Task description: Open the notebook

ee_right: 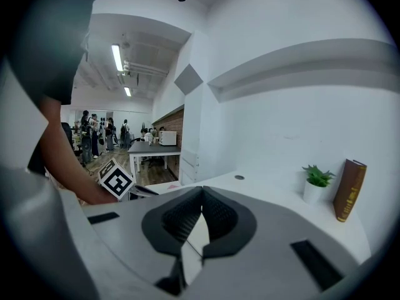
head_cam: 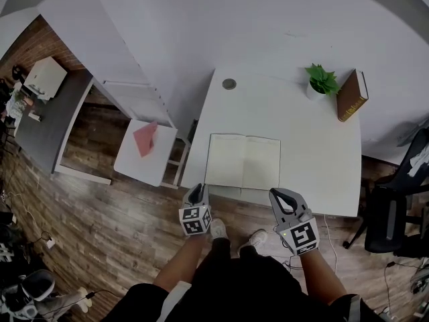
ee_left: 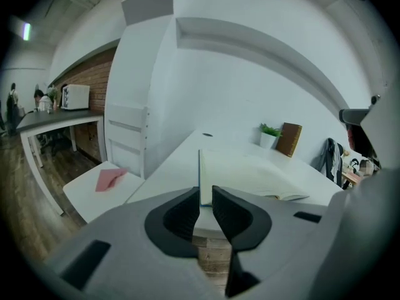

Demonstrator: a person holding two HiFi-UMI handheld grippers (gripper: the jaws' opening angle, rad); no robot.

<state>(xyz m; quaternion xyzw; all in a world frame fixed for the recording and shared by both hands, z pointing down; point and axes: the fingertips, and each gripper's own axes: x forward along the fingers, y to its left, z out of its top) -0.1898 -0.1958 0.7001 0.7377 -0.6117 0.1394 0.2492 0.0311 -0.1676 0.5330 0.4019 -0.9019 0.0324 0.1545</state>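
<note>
- Notebook (head_cam: pixel 242 161): lies open and flat on the white tabletop (head_cam: pixel 315 153), near its front edge. Two pale pages show side by side with the spine fold between them.
- Status: the opening looks complete, since no cover or page stands up or is half turned. I judge that nothing is left except drawing the grippers clear.
- Left gripper (head_cam: pixel 195 192): sits just off the tabletop's front edge, near the notebook's left corner. Its jaws stand a narrow slit apart with nothing between them. In the left gripper view the notebook's left edge shows through the slit, well beyond the tips and not touched.
- Right gripper (head_cam: pixel 276 195): sits off the front edge, near the notebook's right corner. Its jaw tips meet and it holds nothing.
- Count, task items: one notebook, two grippers.
- Count, other items on the tabletop: one potted plant (head_cam: pixel 321 79), one brown book (head_cam: pixel 351 95) leaning just beside the plant, and one small round disc (head_cam: pixel 229 84) towards the back. All three are well apart from the notebook.
- Count, surroundings: one low side table (head_cam: pixel 134 163) to the left, carrying one pink sheet (head_cam: pixel 145 139), and one dark office chair (head_cam: pixel 389 220) to the right.
</note>
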